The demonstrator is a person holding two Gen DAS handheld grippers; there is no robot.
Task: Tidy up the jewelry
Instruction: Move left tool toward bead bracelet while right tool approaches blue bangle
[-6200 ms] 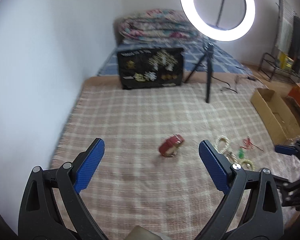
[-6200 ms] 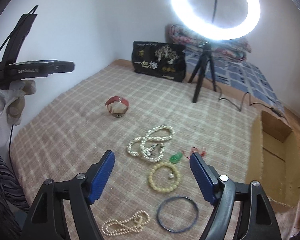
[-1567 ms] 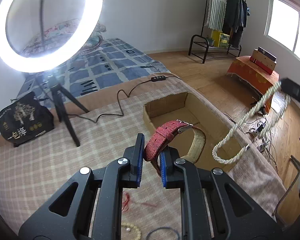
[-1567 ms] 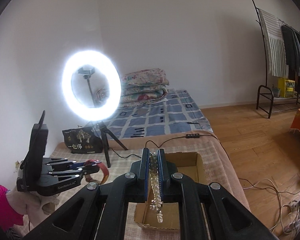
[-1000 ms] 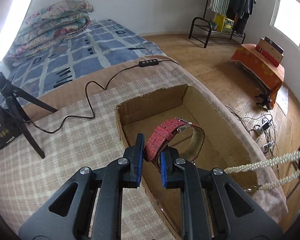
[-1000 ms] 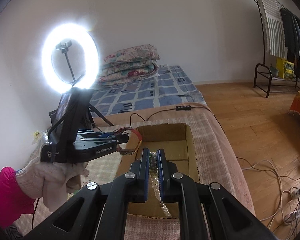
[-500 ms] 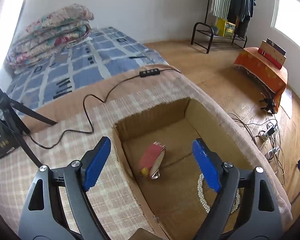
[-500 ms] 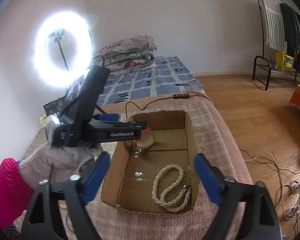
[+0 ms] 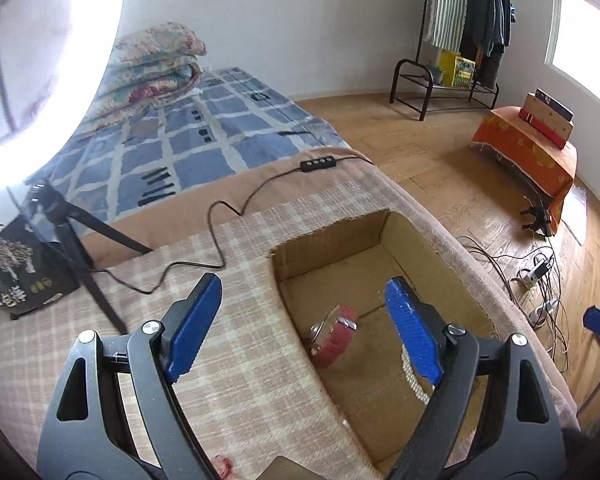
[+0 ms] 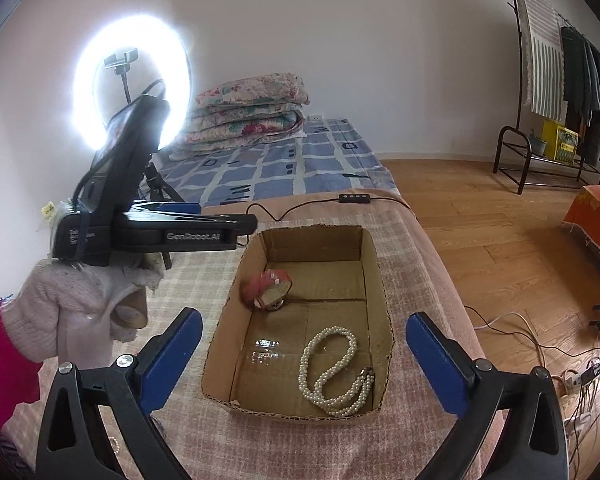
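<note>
An open cardboard box [image 9: 332, 248] [image 10: 312, 244] sits at the edge of the checked blanket. Inside it lie a red-strapped watch [image 9: 334, 340] [image 10: 266, 286] and a coiled pearl necklace [image 9: 414, 380] [image 10: 328, 368]. My left gripper [image 9: 302, 282] hangs open above the box's left wall with nothing between its fingers. In the right wrist view it [image 10: 220, 220] shows held by a gloved hand [image 10: 80, 308] left of the box. My right gripper [image 10: 304, 318] hovers over the box's near end, its jaws opening wide and empty, the necklace on the box floor below them.
A lit ring light [image 10: 132, 84] on a tripod [image 9: 80, 256] and a black bag [image 9: 16, 276] stand behind on the blanket. A cable with a controller [image 9: 318, 163] runs past the box. Beyond the box's right side the bed drops to a wooden floor with cables [image 9: 540, 276].
Both grippers have gone from shut to open. The watch and the pearl necklace have dropped from them into the box. The left gripper has since risen a little.
</note>
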